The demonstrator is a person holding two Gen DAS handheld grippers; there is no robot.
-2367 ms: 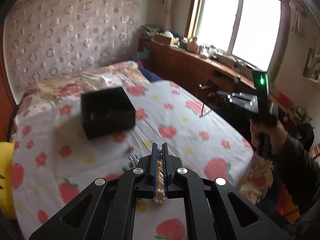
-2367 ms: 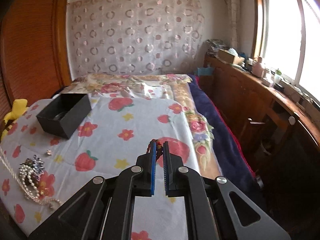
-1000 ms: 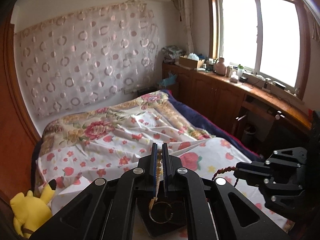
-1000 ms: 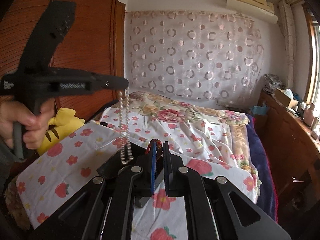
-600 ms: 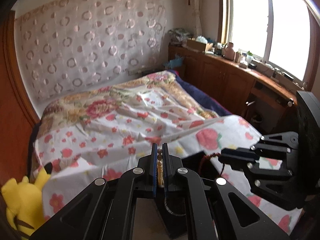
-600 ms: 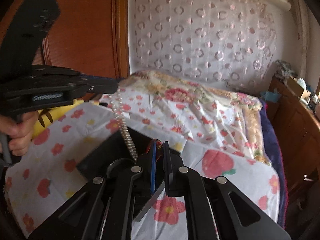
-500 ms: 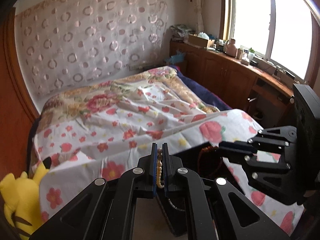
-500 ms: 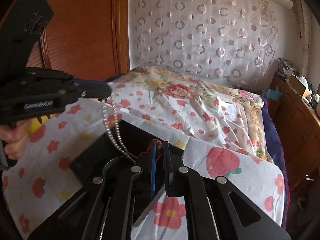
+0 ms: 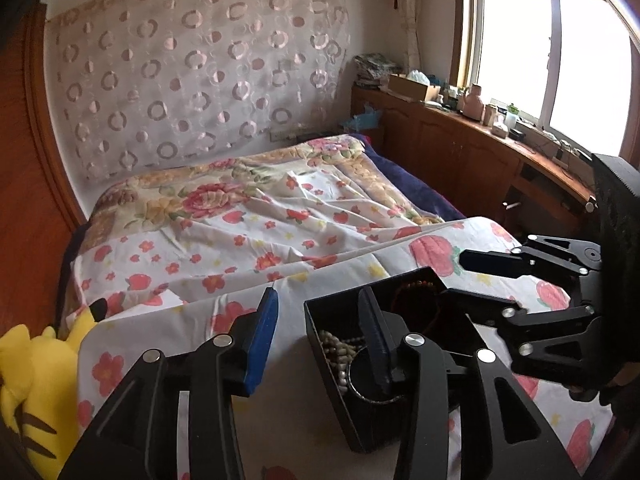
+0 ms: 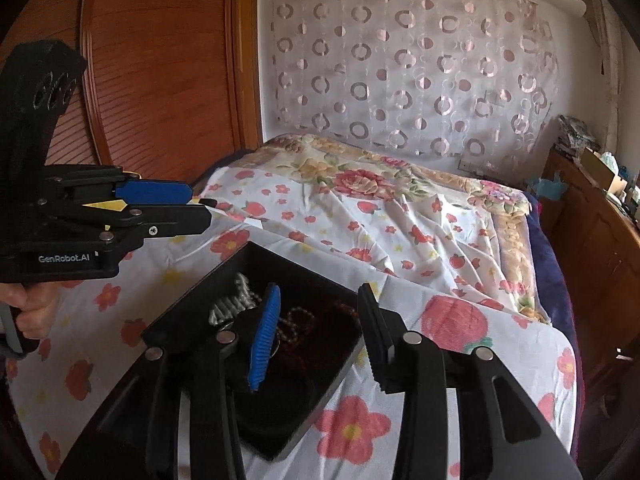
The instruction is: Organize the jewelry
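Item: open black square cardboard box [image 10: 256, 344], one, set on the white bedsheet printed with red flowers and strawberries [image 10: 460, 316]. It sits low and central so both tools can reach over its open top. In the left wrist view the box lies at about 5 o'clock from centre; in the right wrist view, at about 7 o'clock.

Contents, as far as they show:
- Cream pearl-bead strand [image 9: 334, 350], one, heaped against the box's near-left wall; it reads as silver-white [image 10: 234, 300] in the right wrist view.
- Dark red bead string [image 9: 416, 290], one, lying toward the far side of the box; its coils are dim against the black floor.
- Dark ring-shaped bangle [image 9: 368, 384], apparently one, partly hidden by a finger.
Further pieces cannot be ruled out in the shadow.

Tools: two black hand-held grippers with blue ribbed pads.
- Left gripper [image 9: 320, 326]: jaws opening, nothing between them; the pearls lie below, released into the box. One finger hangs over the box, the other over the sheet.
- Right gripper [image 10: 316, 332]: jaws opening over the box, nothing pinched; the red beads rest loose beneath.

Judgement: both strands look deposited; the hands are poised low to let go cleanly.

Bystander: yellow plush toy [image 9: 28, 376], one, at 8 o'clock in the left wrist view.
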